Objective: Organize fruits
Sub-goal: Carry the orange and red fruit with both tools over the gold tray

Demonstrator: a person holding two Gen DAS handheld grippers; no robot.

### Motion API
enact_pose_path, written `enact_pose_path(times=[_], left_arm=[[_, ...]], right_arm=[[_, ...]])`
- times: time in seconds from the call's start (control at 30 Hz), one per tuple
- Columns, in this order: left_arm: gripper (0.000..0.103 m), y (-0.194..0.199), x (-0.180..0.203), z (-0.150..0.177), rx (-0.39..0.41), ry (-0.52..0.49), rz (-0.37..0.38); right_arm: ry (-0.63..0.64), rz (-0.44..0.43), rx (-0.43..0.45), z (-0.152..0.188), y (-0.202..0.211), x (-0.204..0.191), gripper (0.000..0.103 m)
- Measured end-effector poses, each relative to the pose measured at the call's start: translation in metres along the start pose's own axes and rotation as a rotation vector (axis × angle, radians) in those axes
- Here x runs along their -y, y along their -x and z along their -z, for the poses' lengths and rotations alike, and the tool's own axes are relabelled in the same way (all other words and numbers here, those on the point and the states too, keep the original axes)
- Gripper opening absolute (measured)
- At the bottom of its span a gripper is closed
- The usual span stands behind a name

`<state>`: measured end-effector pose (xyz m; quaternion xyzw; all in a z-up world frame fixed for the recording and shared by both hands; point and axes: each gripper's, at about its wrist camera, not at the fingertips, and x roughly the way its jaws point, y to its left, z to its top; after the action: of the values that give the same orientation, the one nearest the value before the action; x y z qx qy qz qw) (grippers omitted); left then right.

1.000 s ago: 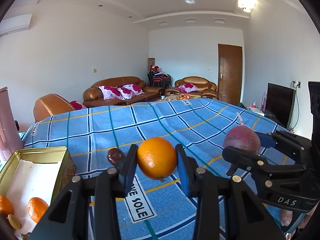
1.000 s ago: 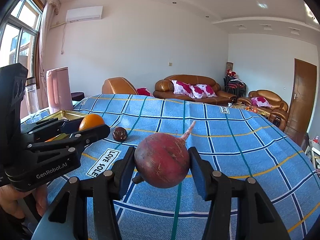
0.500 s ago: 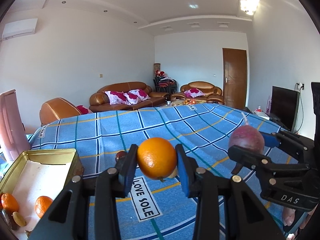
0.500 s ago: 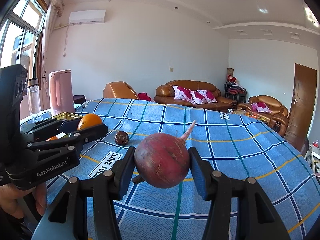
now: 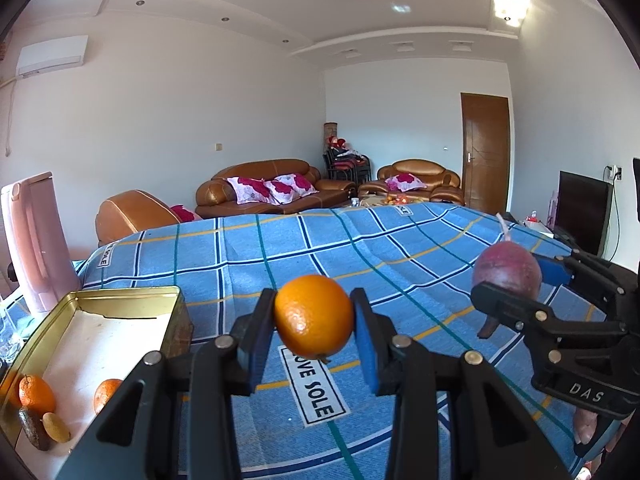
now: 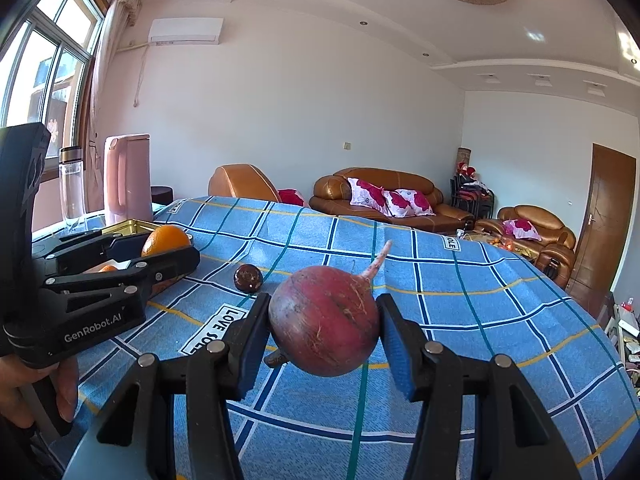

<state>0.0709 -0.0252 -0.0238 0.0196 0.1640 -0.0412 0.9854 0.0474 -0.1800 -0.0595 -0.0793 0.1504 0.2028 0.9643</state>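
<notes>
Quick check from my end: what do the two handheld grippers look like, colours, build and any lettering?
Both are black plastic scissor-linkage frames with silver rivets and blue finger pads. The left gripper carries white "GenRobot.AI" lettering on its side; the right gripper reads "DAS". No cables show, and no sleeves are visible.

The left wrist view has tilted upward, so the gold rectangular metal tin [image 5: 132,296] sits lower left and shows more of its floor. The small dark round fruit [image 6: 248,278] on the blue checked tablecloth [image 5: 280,256] (visible a second ago beside the round orange [image 5: 314,319]) is now hidden behind it in that view.

Premises: a home living room. Evidence: brown leather sofas [image 5: 276,188] with floral cushions, wooden door [image 5: 485,152], wall-mounted air conditioner [image 6: 186,31], television [image 5: 582,212].
</notes>
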Motion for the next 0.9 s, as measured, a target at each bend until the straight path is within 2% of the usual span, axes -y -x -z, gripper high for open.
enact_pose_path(times=[0.43, 0.9], left_arm=[[0.039, 0.013, -0.025, 0.004, -0.030, 0.025, -0.032], [0.039, 0.039, -0.075, 0.006, -0.045, 0.070, -0.121]], right_arm=[[0.037, -0.064, -0.014, -0.013, -0.008, -0.027, 0.054], [0.073, -0.205, -0.033, -0.028, -0.022, -0.074, 0.054]])
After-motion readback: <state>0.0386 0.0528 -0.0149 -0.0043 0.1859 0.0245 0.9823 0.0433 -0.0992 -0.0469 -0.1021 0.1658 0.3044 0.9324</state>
